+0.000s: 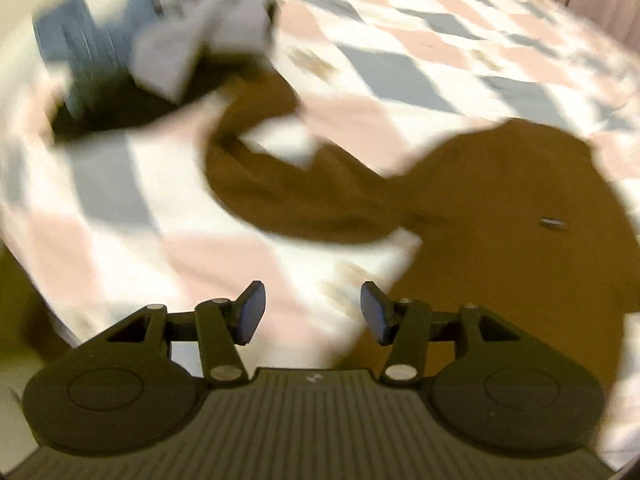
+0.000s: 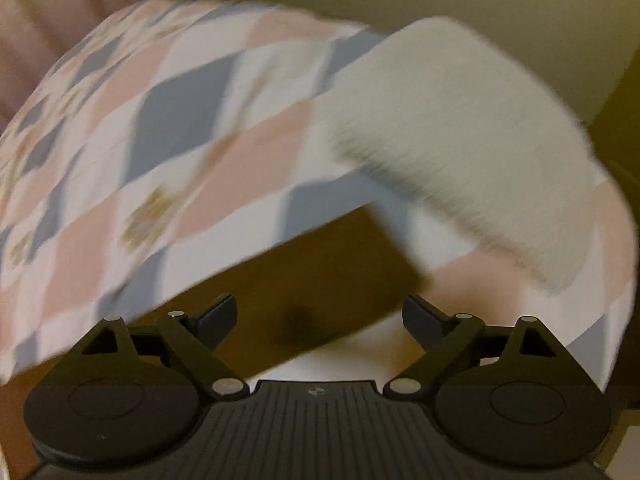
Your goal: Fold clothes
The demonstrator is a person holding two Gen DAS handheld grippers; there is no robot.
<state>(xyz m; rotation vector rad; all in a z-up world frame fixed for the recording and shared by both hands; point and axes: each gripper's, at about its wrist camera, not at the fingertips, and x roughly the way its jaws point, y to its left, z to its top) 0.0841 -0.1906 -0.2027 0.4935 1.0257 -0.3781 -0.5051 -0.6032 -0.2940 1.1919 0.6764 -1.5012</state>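
Setting is judged to be a bedroom in a home. A bed is seen covered by a quilt (image 1: 420, 40) patterned in pink, grey-blue and white diamonds, filling most of both views. Loose clothes are seen on it: a brown garment (image 1: 500, 208) near right, a heap of grey and blue garments (image 1: 160, 40) far left. A pale folded item (image 2: 460, 132) is seen at the right edge. A ribbed pinkish surface (image 2: 48, 20) is seen beyond the bed; headboard or curtain cannot be told.
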